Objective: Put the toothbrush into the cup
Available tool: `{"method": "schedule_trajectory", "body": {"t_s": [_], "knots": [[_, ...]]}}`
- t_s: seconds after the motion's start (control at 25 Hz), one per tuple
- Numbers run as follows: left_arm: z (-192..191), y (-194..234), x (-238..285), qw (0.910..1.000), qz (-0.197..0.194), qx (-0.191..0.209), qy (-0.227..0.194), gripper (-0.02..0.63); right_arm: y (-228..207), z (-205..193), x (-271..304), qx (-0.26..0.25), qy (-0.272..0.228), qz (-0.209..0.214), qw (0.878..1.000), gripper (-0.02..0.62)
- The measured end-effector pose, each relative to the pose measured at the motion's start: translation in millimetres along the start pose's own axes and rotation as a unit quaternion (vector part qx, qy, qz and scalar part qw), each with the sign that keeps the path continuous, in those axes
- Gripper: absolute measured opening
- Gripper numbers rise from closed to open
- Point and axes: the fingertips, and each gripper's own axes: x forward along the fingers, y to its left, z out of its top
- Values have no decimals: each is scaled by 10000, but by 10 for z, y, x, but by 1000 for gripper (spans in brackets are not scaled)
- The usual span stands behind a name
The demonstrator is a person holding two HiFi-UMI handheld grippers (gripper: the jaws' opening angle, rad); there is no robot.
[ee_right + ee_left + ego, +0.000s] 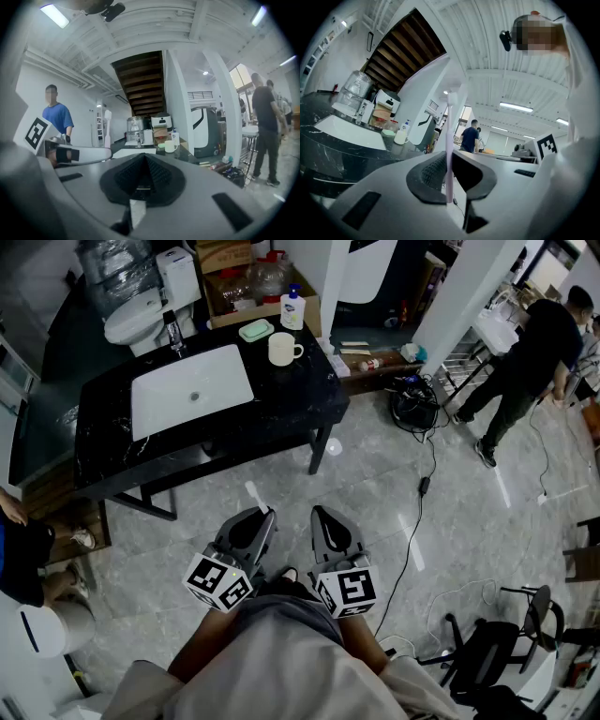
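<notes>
A pale toothbrush (pixel 449 140) stands upright between the jaws of my left gripper (pixel 451 161), which is shut on its handle. In the head view its brush end (pixel 253 491) pokes out past the left gripper (pixel 265 515). My right gripper (pixel 320 513) hangs beside it, jaws shut with nothing between them (pixel 143 161). The cream cup (pixel 283 349) stands on the black counter (pixel 309 399), right of the white sink (pixel 192 387). It lies well ahead of both grippers, and it appears small in both gripper views (pixel 400 137) (pixel 169 146).
A green soap dish (pixel 255 330) and a pump bottle (pixel 292 307) stand behind the cup. A toilet (pixel 134 321) and boxes sit beyond the counter. A person in black (pixel 525 357) stands at right; cables (pixel 424 479) cross the floor, and a black chair (pixel 492 652) is at lower right.
</notes>
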Motion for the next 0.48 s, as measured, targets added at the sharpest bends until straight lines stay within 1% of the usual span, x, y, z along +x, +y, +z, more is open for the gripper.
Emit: {"method": "schedule_trajectory", "body": {"t_s": [0.24, 0.48], "knots": [[-20, -74, 36, 10000, -77, -10, 23, 43, -45, 22, -71, 116, -57, -6, 9999, 5], [-22, -74, 37, 10000, -37, 22, 72, 43, -86, -11, -79, 275, -79, 26, 9996, 6]]}}
